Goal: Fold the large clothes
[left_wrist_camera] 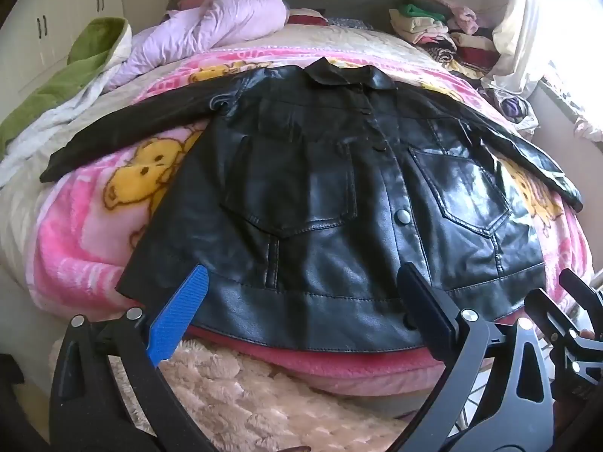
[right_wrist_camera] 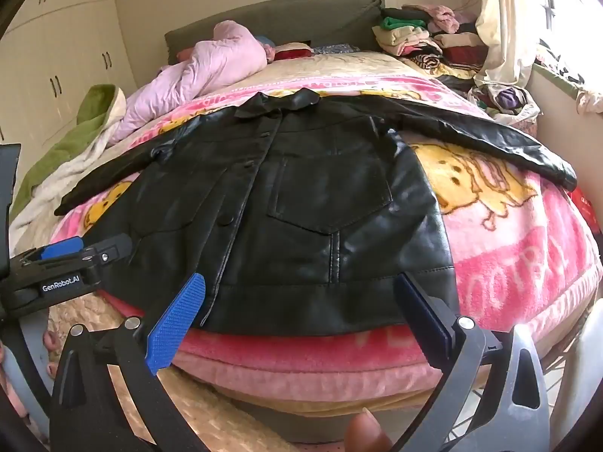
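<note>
A black leather jacket [left_wrist_camera: 324, 196] lies flat, front up and buttoned, on a pink cartoon blanket [left_wrist_camera: 94, 203] on the bed, sleeves spread out to both sides. It also shows in the right wrist view [right_wrist_camera: 320, 203]. My left gripper [left_wrist_camera: 301, 290] is open and empty, just in front of the jacket's hem. My right gripper [right_wrist_camera: 297, 293] is open and empty, in front of the hem's right half. The left gripper [right_wrist_camera: 86, 245] also shows at the left of the right wrist view.
A lilac quilt [left_wrist_camera: 211, 26] and a green-and-white blanket [left_wrist_camera: 71, 75] lie at the bed's far left. Piles of folded clothes [left_wrist_camera: 441, 30] sit at the far right by the curtain [left_wrist_camera: 524, 26]. A fluffy beige rug [left_wrist_camera: 245, 388] lies below the bed edge. Wardrobes [right_wrist_camera: 56, 64] stand left.
</note>
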Available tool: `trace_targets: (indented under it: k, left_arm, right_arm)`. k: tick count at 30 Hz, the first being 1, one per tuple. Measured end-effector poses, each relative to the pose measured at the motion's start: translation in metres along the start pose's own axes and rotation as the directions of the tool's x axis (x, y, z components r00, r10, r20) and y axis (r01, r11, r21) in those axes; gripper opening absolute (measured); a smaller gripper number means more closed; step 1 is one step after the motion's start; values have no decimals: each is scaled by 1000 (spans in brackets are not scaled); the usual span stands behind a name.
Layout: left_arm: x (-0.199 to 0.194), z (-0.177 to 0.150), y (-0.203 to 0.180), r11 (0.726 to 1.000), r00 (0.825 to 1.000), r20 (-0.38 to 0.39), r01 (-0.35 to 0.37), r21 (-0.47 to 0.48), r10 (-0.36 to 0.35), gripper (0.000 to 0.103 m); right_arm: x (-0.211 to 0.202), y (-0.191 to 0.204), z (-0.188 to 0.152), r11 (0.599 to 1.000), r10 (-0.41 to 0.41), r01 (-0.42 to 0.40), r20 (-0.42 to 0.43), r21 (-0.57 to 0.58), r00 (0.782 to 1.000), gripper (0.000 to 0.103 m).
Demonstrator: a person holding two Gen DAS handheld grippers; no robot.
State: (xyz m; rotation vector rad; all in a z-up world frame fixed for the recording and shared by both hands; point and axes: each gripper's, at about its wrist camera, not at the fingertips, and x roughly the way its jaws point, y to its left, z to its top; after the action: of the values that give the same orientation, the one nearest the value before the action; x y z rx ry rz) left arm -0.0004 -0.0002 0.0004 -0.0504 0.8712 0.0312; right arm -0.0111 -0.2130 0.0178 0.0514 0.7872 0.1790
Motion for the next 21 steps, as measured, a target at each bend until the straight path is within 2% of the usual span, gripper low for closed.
trace_targets:
  k: [21]
  left_arm:
    - [-3, 1, -3, 1000, 1000, -8, 12, -5, -12, 94]
  right_arm:
    - [-4, 7, 2, 1000, -5, 5, 18, -17, 1000, 99]
